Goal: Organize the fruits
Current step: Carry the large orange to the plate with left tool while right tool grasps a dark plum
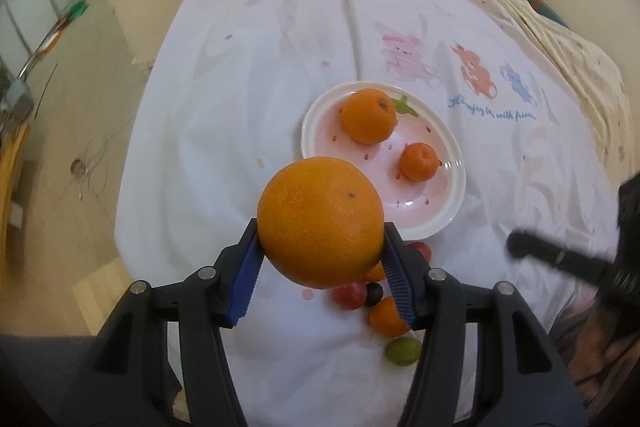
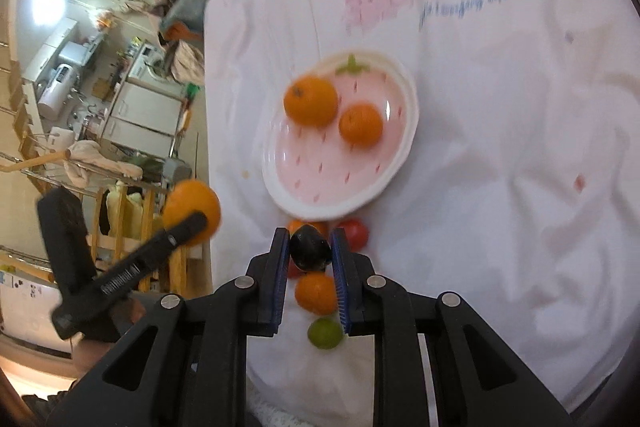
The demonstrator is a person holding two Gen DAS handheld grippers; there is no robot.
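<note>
The white cloth (image 1: 248, 131) covering the surface carries pink, orange and blue cartoon animals above blue cursive writing (image 1: 492, 109), too smeared to read beyond "with". The left gripper (image 1: 320, 247) has its blue-padded jaws part open, clamped on a large round orange (image 1: 320, 221). The right gripper (image 2: 311, 247) has its jaws nearly together, pinching a small dark plum (image 2: 310, 247). A white plate with a pink strawberry pattern (image 1: 436, 211) holds two smaller oranges (image 1: 368, 115). Near its rim lie red (image 1: 349, 294), orange (image 1: 386, 315) and green (image 1: 402, 350) fruits.
</note>
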